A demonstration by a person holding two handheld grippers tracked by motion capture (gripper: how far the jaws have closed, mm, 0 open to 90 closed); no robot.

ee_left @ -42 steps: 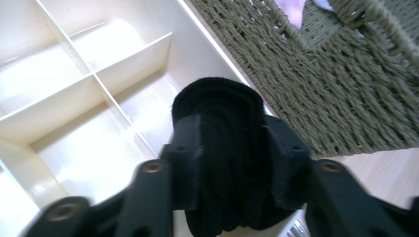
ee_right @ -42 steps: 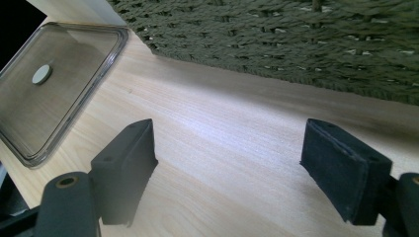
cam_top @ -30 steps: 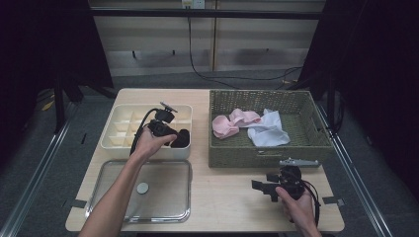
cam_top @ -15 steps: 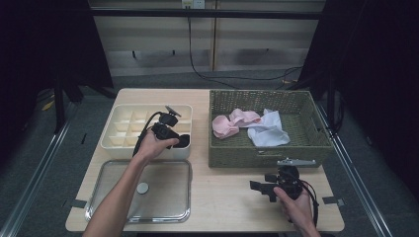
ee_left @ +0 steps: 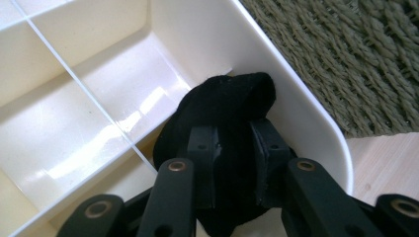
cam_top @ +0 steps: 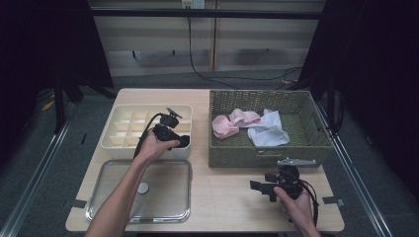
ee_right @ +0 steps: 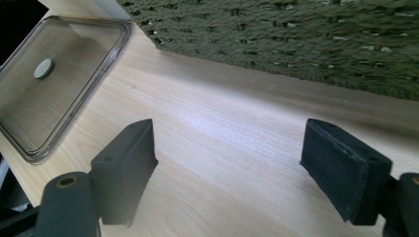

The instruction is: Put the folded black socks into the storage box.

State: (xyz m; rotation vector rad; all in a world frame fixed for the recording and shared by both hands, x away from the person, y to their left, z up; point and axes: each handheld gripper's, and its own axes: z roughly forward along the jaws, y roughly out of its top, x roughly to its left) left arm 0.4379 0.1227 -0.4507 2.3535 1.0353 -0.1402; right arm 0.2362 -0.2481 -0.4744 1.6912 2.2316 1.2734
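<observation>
Black sock [ee_left: 225, 123] sits clamped in left tongs [ee_left: 232, 148] over organizer [ee_left: 306, 118].

In the left gripper view, the black sock [ee_left: 222, 128] sits in a corner compartment of the cream divider box [ee_left: 306, 123]; its lower part is covered by the left gripper [ee_left: 232, 163] and cut off by the bottom edge. In the high view the sock is too small and dark to tell apart from the gripper. Near the tabletop's front edge, the right gripper [cam_top: 267, 187] is dark, its jaw gap unclear there.
</observation>
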